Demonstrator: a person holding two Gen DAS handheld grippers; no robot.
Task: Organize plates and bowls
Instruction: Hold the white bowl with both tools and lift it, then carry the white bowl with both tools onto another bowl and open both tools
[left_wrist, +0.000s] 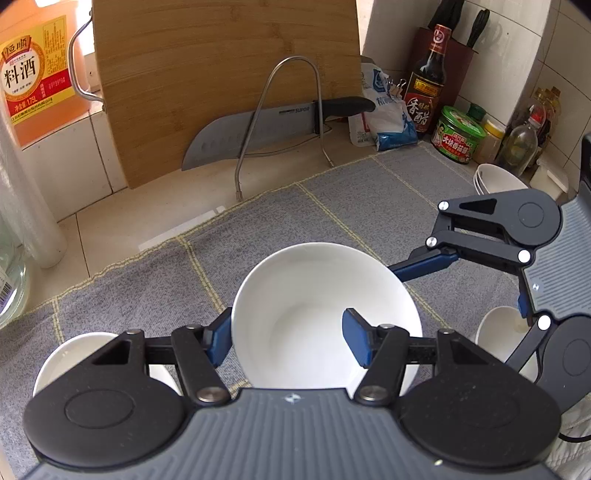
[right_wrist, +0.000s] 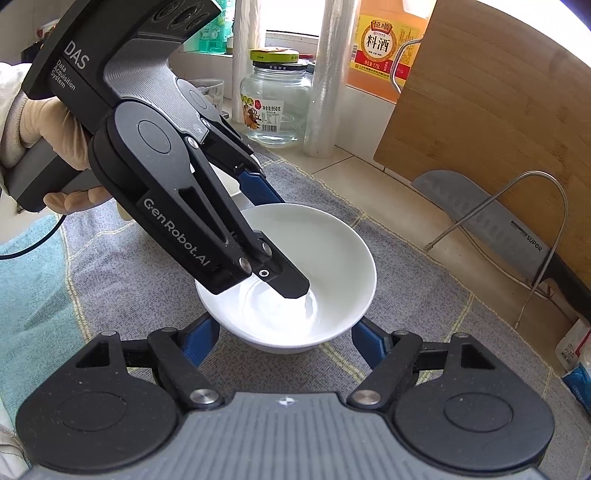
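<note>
Grey checked cloth (left_wrist: 354, 206): covers the counter, bare stretch toward the cutting board (left_wrist: 221, 81). White bowl (left_wrist: 317, 295): glossy, upright, central on cloth. Left gripper (left_wrist: 288, 338): clamped across the bowl's rim, one finger inside, one outside. Right gripper (right_wrist: 284, 338): partly spread, fingers flanking the bowl; contact not discernible. Small bowl (left_wrist: 70, 354): just left.
</note>
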